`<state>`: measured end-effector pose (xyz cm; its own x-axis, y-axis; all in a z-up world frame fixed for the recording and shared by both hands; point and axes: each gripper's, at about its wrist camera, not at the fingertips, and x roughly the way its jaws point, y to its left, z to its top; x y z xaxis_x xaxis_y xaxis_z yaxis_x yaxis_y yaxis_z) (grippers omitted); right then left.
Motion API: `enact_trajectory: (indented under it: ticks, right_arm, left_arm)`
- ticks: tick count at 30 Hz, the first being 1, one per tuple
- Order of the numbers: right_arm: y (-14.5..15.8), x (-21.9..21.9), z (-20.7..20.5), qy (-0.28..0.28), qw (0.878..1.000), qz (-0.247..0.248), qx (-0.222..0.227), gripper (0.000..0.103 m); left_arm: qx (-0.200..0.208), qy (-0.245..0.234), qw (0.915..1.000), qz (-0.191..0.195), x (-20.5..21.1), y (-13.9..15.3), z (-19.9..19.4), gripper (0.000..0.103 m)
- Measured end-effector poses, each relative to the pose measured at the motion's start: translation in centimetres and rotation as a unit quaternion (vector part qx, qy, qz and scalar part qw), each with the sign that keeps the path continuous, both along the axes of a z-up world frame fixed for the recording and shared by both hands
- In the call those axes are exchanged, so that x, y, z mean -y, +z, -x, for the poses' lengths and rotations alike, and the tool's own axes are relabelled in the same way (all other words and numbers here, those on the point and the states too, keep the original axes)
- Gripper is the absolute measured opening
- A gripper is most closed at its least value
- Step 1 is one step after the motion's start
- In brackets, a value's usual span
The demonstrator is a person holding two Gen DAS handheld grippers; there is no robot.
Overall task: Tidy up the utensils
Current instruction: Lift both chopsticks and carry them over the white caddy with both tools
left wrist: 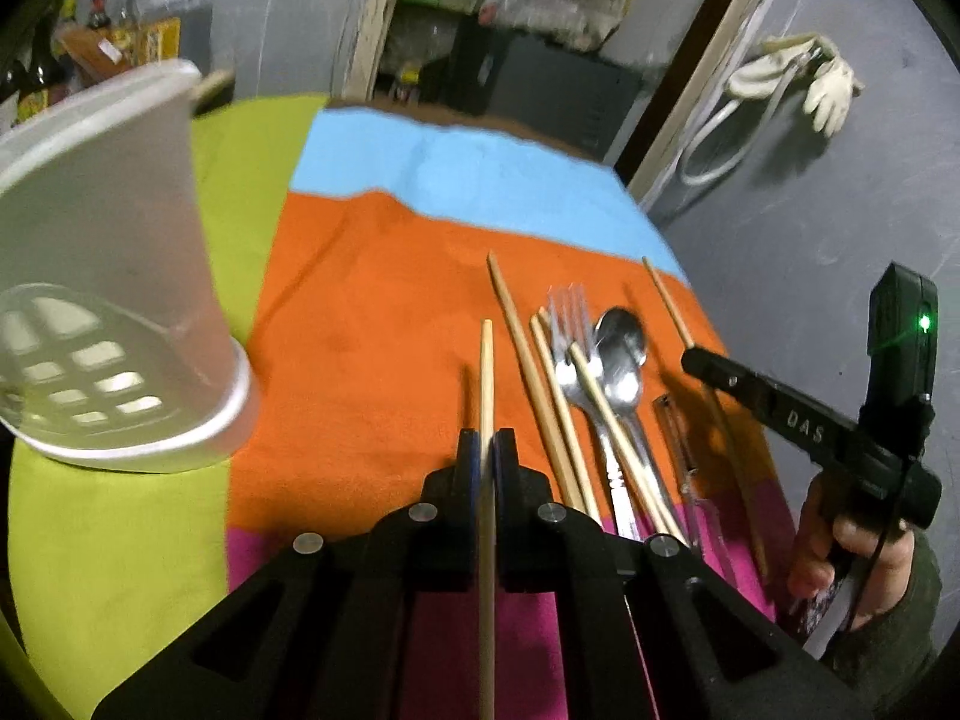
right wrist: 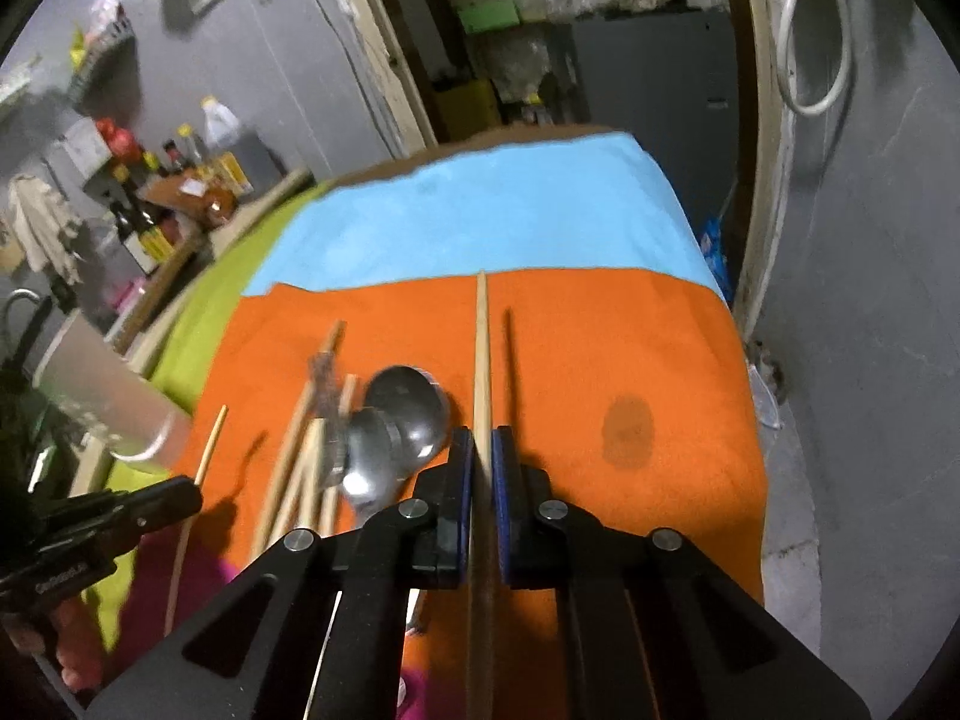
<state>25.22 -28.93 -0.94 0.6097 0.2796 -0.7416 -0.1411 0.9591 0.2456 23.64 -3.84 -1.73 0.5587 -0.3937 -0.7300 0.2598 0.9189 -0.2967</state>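
Note:
My left gripper (left wrist: 486, 441) is shut on a wooden chopstick (left wrist: 486, 372) and holds it above the orange cloth. A white plastic utensil holder (left wrist: 102, 276) stands to its left on the green cloth. Several chopsticks (left wrist: 558, 408), a fork (left wrist: 570, 324), spoons (left wrist: 621, 342) and a clear item (left wrist: 678, 438) lie to the right. My right gripper (right wrist: 482, 441) is shut on another chopstick (right wrist: 480, 348), above the orange cloth. The spoons (right wrist: 408, 414) and loose chopsticks (right wrist: 300, 462) lie to its left. The holder (right wrist: 114, 408) shows at far left.
The table carries cloths (left wrist: 372, 312) in orange, blue, green and magenta. Its right edge drops to a grey floor (left wrist: 810, 228). Bottles (right wrist: 144, 204) stand on a shelf behind. A dark stain (right wrist: 627, 432) marks the orange cloth.

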Motion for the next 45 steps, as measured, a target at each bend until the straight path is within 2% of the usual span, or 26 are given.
enact_trajectory:
  ticks: [4, 10, 18, 25, 31, 37, 41, 45]
  right_arm:
    - [2.0, -1.9, 2.6, 0.012, 0.997, 0.013, 0.07, 0.005]
    - [5.1, -5.0, 5.3, 0.027, 0.987, 0.02, 0.159, 0.005]
    - [9.5, -9.4, 6.7, 0.055, 0.964, 0.01, 0.261, 0.005]
    - [12.4, -13.2, 6.3, 0.086, 0.948, -0.017, 0.307, 0.005]
    - [16.0, -16.3, 6.1, 0.117, 0.931, -0.028, 0.345, 0.005]
    - [19.4, -18.9, 5.5, 0.146, 0.915, -0.051, 0.373, 0.005]
    - [20.2, -20.1, 4.9, 0.154, 0.91, -0.071, 0.379, 0.005]
    - [19.6, -22.1, 4.0, 0.156, 0.908, -0.073, 0.381, 0.005]
  left_arm:
    - [0.073, 0.008, 0.9972, 0.009, -0.6, 2.0, 2.0, 0.003]
    - [0.164, 0.022, 0.9861, 0.014, -0.9, 4.8, 4.5, 0.003]
    - [0.222, 0.062, 0.9724, 0.037, -4.3, 8.4, 5.4, 0.003]
    - [0.256, 0.115, 0.9583, 0.053, -9.9, 11.7, 5.4, 0.003]
    - [0.285, 0.164, 0.9428, 0.057, -14.6, 14.1, 5.1, 0.003]
    - [0.328, 0.21, 0.9188, 0.066, -18.9, 16.7, 4.4, 0.003]
    - [0.351, 0.234, 0.9043, 0.064, -20.9, 17.4, 3.7, 0.003]
    - [0.373, 0.257, 0.89, 0.052, -22.1, 17.0, 2.7, 0.003]
